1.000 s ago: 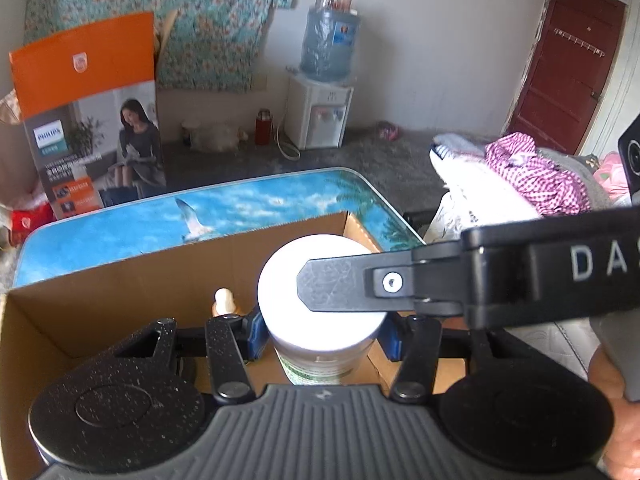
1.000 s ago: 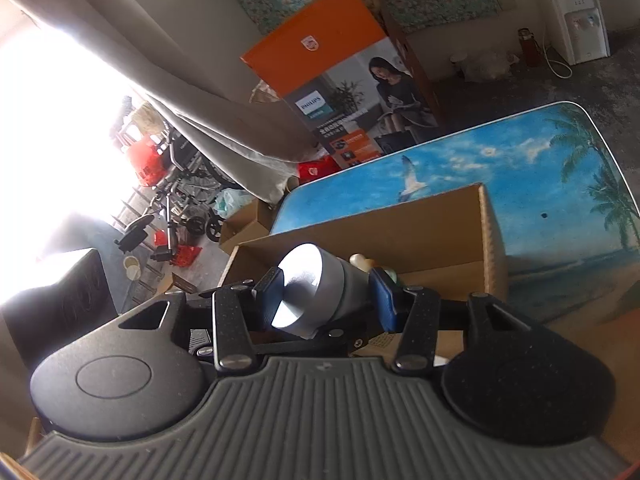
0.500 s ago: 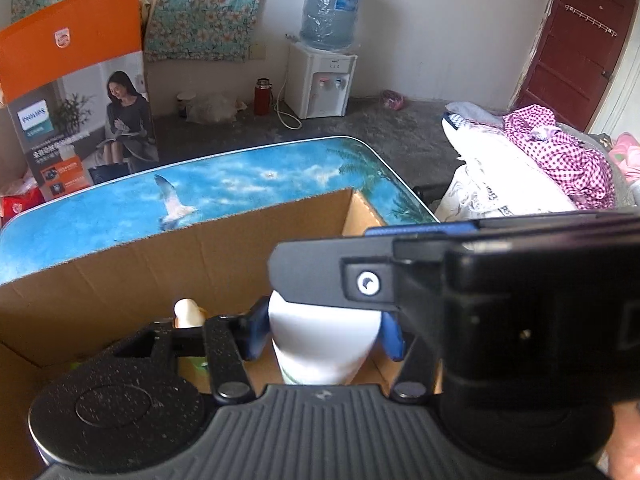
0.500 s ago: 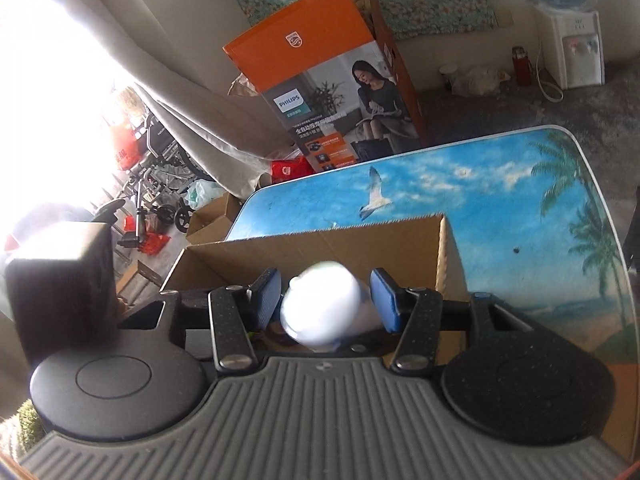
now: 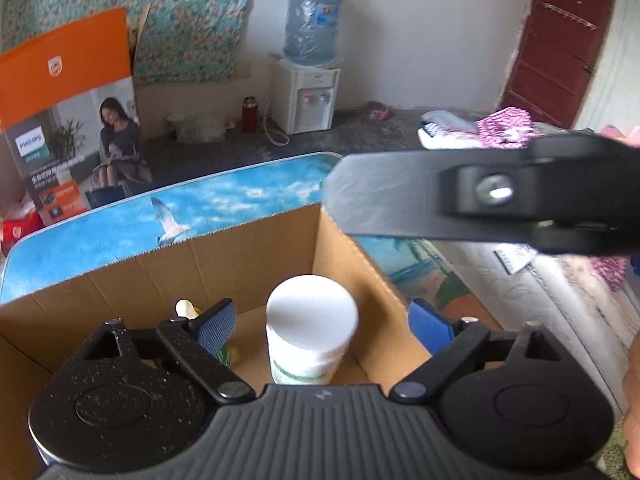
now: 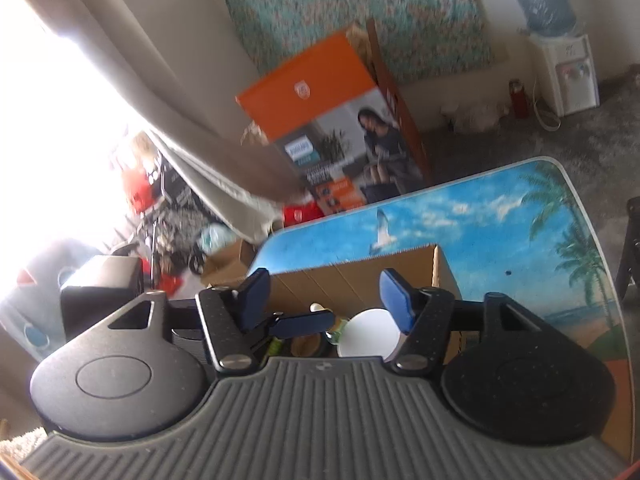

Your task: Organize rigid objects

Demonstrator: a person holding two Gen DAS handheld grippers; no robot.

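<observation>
A white-lidded jar (image 5: 312,320) stands upright in the right end of an open cardboard box (image 5: 160,280). My left gripper (image 5: 322,322) straddles it with jaws opening, and the blue pads stand clear of its sides. In the right wrist view the right gripper (image 6: 326,292) hangs above the box (image 6: 360,276), its jaws opening with nothing between them. The jar's lid (image 6: 370,336) shows below it, beside one blue fingertip (image 6: 304,324) of the left gripper. One black right-gripper finger (image 5: 440,196) crosses the upper right of the left wrist view.
The box sits on a table (image 5: 100,240) printed with sky and beach. A small cream-capped bottle (image 5: 184,308) stands in the box to the jar's left. An orange carton (image 5: 72,120), a water dispenser (image 5: 310,92) and piled clothes (image 5: 504,132) lie beyond.
Both grippers have let go: the left pads have spread off the white jar, which now stands in the box. The pale round thing between the right fingers is gone, and that gripper has lifted.
</observation>
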